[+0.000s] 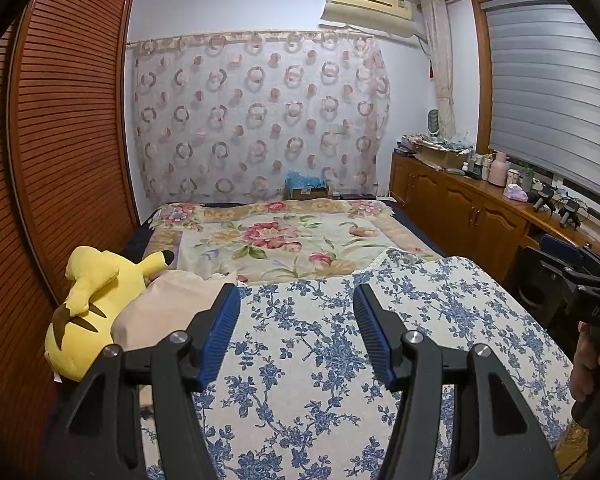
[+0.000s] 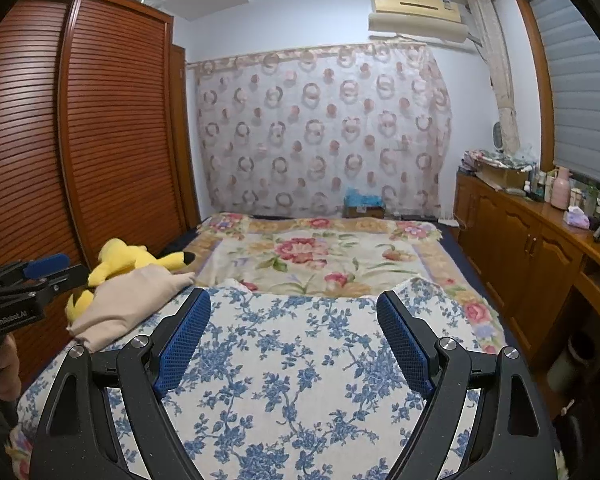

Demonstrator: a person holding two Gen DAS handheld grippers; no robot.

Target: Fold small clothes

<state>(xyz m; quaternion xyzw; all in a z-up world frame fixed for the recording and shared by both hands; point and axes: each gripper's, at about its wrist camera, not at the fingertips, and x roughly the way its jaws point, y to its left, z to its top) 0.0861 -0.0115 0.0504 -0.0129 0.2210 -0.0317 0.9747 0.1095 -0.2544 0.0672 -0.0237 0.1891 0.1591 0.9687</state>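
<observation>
My left gripper [image 1: 296, 300] is open and empty, held above a blue-and-white floral cloth [image 1: 320, 352] spread on the bed. My right gripper [image 2: 294, 306] is open and empty over the same floral cloth [image 2: 292, 360]. A beige fabric item [image 1: 168, 304] lies at the cloth's left edge, also in the right wrist view [image 2: 128, 304]. I cannot tell whether it is a garment or a pillow. The right gripper shows at the right edge of the left wrist view [image 1: 580, 276]; the left gripper shows at the left edge of the right wrist view [image 2: 24, 280].
A yellow plush toy [image 1: 96, 304] lies by the beige item, next to the slatted wooden wardrobe [image 1: 60, 160]. A flowered blanket [image 1: 284, 236] covers the far bed. A wooden cabinet [image 1: 468, 208] with bottles and clutter runs along the right wall.
</observation>
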